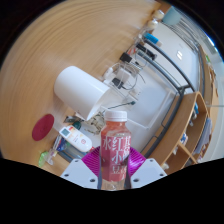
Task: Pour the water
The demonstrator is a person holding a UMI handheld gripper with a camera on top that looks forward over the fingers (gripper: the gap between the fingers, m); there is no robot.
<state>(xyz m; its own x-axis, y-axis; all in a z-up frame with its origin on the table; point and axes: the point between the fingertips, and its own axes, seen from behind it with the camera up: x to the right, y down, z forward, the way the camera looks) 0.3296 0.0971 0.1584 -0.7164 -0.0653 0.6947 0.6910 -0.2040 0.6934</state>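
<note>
A clear plastic bottle (114,148) with a pink-red cap and a red label with white characters stands upright between my fingers. My gripper (112,168) is shut on the bottle: both magenta pads (92,160) press against its sides at label height. The view is tilted, so the room leans. Beyond the bottle a white cylindrical vessel (82,92) lies or stands on the wooden floor. I cannot see any water level in the bottle.
A dark red round lid or dish (43,127) lies beside the white vessel. A small white and blue box (73,139) and clutter sit just ahead of the left finger. A white table with cables (150,85) and a wooden shelf (190,135) stand beyond.
</note>
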